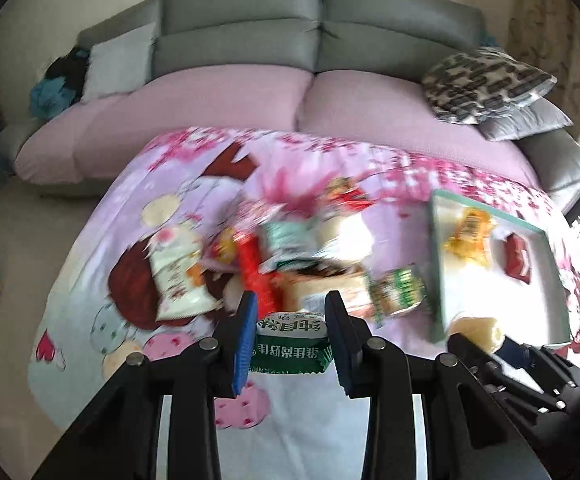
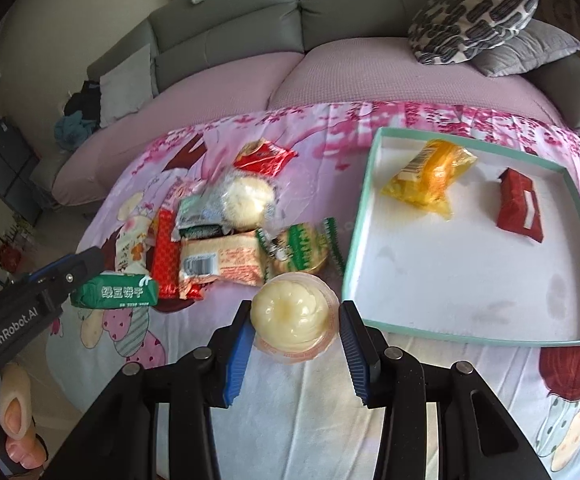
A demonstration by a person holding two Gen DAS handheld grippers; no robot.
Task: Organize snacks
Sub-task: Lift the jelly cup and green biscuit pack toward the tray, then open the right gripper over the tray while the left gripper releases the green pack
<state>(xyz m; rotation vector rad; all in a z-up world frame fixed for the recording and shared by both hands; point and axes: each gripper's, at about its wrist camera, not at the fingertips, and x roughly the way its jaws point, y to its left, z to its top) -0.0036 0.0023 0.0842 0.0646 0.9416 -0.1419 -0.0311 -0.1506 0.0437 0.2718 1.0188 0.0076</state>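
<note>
My left gripper [image 1: 291, 328] is shut on a green biscuit packet [image 1: 291, 340], lifted off the floral cloth; the same green biscuit packet [image 2: 116, 291] shows at the left of the right wrist view. My right gripper [image 2: 296, 334] is shut on a pale yellow jelly cup [image 2: 292, 314], held beside the near left corner of the teal-rimmed white tray [image 2: 466, 288]. In the tray lie a yellow packet [image 2: 430, 176] and a red packet [image 2: 520, 210]. A pile of snacks [image 2: 226, 232] sits left of the tray, blurred in the left wrist view.
The floral cloth [image 2: 310, 136] covers a low table in front of a grey and pink sofa [image 2: 330, 64] with cushions [image 2: 474, 20]. A round green-wrapped cake [image 2: 300, 248] lies close to the tray's left rim. A person's fingers [image 2: 18, 420] show at lower left.
</note>
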